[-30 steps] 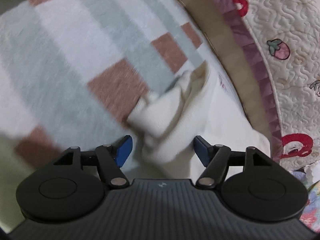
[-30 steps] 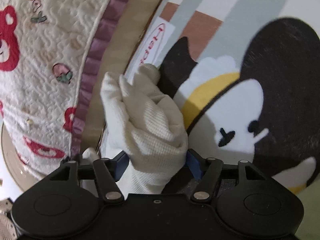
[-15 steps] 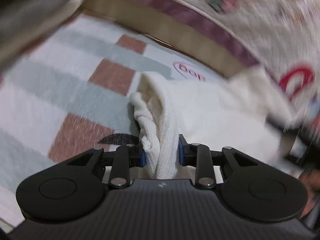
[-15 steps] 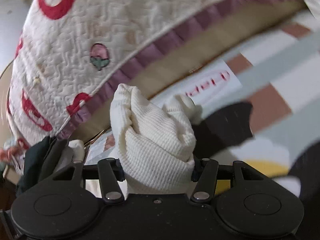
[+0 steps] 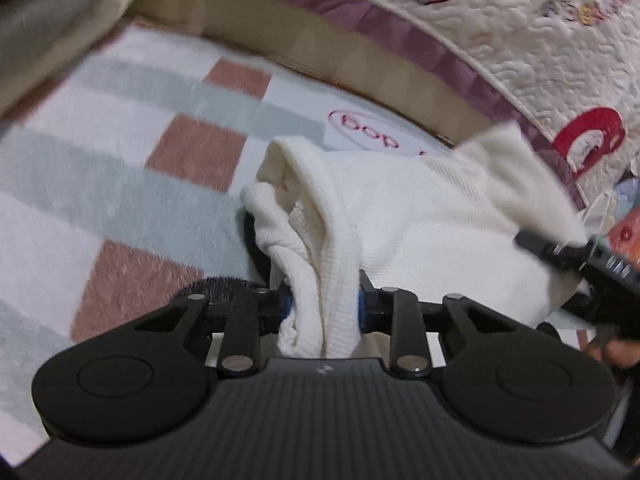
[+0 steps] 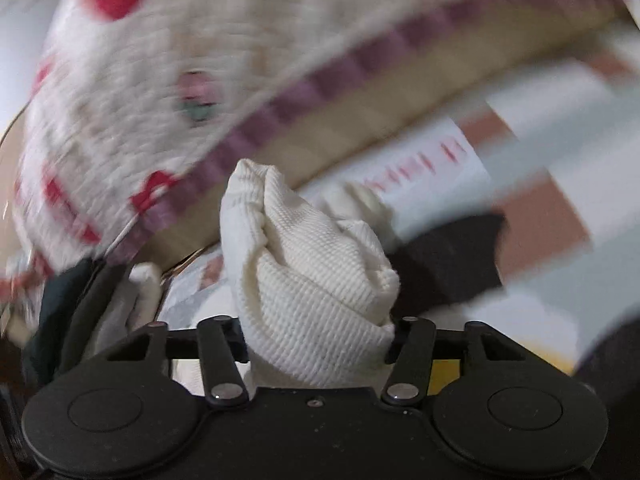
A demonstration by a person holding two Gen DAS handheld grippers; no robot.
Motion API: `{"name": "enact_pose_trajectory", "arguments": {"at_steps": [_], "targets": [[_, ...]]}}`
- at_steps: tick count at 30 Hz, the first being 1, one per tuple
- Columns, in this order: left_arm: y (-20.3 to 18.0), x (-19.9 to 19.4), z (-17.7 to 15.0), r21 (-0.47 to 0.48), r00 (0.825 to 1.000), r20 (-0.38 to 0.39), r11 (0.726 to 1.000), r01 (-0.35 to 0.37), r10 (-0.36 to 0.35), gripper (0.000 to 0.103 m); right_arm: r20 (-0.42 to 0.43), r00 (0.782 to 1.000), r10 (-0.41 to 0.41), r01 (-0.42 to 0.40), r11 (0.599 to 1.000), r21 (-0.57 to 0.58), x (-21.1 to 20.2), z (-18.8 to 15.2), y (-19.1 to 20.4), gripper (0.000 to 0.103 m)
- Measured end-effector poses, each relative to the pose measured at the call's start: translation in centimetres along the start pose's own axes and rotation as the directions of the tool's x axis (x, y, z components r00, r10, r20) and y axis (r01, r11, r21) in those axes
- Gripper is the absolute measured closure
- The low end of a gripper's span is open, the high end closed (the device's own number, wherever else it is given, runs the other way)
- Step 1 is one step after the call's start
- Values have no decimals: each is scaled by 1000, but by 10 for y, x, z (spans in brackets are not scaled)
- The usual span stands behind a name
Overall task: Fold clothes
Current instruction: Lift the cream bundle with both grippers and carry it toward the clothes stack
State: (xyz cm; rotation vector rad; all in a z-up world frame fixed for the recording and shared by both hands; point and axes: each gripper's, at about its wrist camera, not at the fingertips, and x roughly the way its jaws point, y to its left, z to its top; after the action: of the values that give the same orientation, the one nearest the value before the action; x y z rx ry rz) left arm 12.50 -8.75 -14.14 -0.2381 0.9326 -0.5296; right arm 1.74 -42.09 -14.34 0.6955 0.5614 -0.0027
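holding the cream garment (image 5: 400,216) bunched, left tongs (image 5: 322,304) and right tongs (image 6: 318,340) both clamped on it; i'm judging it needs spreading flat

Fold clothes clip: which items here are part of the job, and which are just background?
In the job:
- cream waffle-knit garment
- left claw, shut on it
- right claw, shut on it

Just lying about:
- checked rug
- strawberry quilt
- dark cloth

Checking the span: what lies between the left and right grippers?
Left wrist view: only the cream garment stretches from the left gripper to the right gripper.
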Motion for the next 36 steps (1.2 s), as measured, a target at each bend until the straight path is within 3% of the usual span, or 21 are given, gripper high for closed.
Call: {"name": "enact_pose_trajectory", "arguments": {"at_steps": [3,6,11,15,18,21,26,31,34,35,36], "targets": [[-8,-25,6,40,999,29,999,15,-16,77,23,999,37,-33,982,-185,-20,17,42,46],[-15,-63,12,61,996,75,997,45,-49,77,51,995,91,-63,915,-399,-53,27,90,47],[-28,-131,19,112,977,211,994,16,-39,77,64,981,184,-134,875,-466,-85,46,141,47],[-12,-188,29,109,960,277,994,16,-46,78,25,974,225,-181,841,-510,-92,65,199,47],[5,-234,44,97,939,343,994,-54,18,78,-28,949,314,-279,793,-541,-81,84,253,47],[26,-277,64,52,906,410,989,-138,105,78,-98,912,398,-383,741,-552,-51,101,314,47],[70,-348,100,-61,822,506,961,-269,262,77,-216,828,518,-547,658,-518,10,123,403,47],[106,-366,134,-106,747,511,893,-437,426,77,-304,732,609,-672,575,-466,82,125,474,46],[133,-367,149,-155,728,498,874,-461,472,77,-338,720,606,-692,592,-412,125,122,499,46],[141,-368,153,-181,714,500,866,-466,489,77,-348,713,608,-700,599,-389,139,120,503,46],[146,-368,158,-200,690,509,850,-487,515,77,-357,702,616,-712,618,-332,156,122,506,46]]}}
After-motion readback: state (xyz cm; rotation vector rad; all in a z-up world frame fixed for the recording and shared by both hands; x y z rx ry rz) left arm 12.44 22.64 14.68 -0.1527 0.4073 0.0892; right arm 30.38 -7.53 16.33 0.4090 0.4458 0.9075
